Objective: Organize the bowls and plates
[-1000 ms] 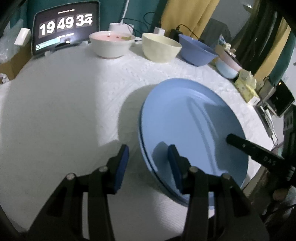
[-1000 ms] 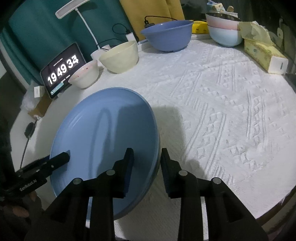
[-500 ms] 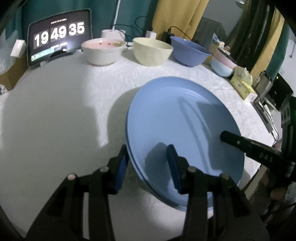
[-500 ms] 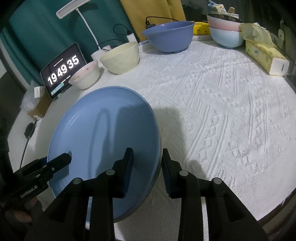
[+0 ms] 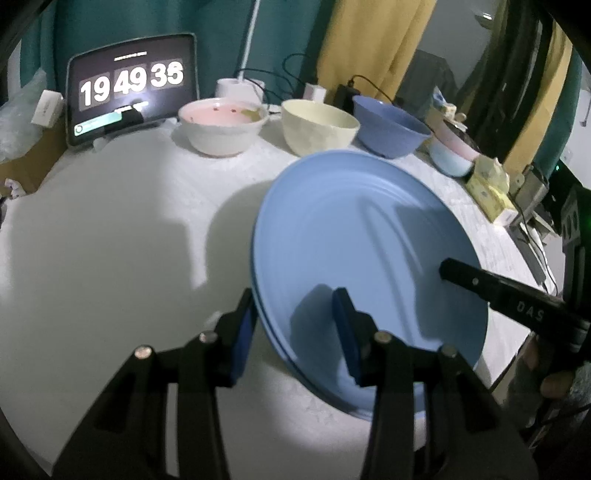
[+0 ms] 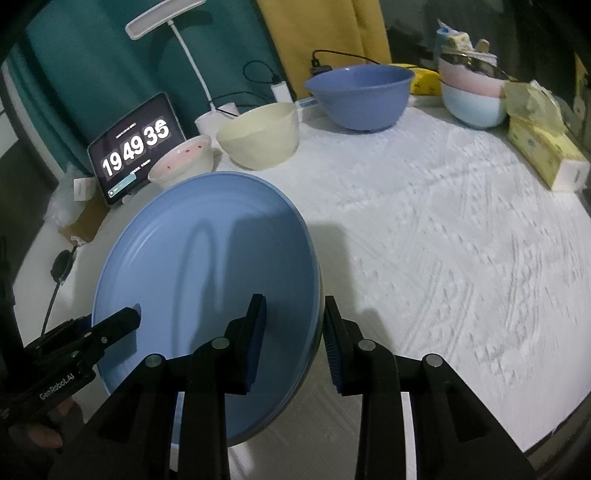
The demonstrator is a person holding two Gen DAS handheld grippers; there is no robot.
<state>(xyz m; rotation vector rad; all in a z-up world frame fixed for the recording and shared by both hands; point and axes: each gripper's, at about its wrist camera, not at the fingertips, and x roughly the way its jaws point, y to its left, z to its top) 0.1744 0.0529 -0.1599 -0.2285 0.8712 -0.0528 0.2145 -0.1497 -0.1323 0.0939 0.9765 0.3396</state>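
Note:
A stack of two blue plates (image 5: 362,258) hangs tilted above the white table (image 5: 110,240), casting a shadow on the cloth. My left gripper (image 5: 295,328) is shut on its left rim, one pad under the edge and one on the top face. On the opposite rim my right gripper (image 6: 293,332) is shut on the same blue plates (image 6: 207,266). Each gripper shows in the other's view: the right gripper (image 5: 480,284), the left gripper (image 6: 110,328). At the back stand a white-and-pink bowl (image 5: 223,127), a cream bowl (image 5: 317,127) and a blue bowl (image 5: 389,127).
Pink and pale blue bowls (image 6: 474,96) sit nested at the back right, beside a yellow tissue box (image 6: 546,155). A tablet clock (image 5: 131,99), a desk lamp (image 6: 162,18) and cables line the far edge. A hand shows behind each gripper.
The plate stack has risen a little and drifted toward the row of bowls, held by both grippers throughout. The grips look the same.

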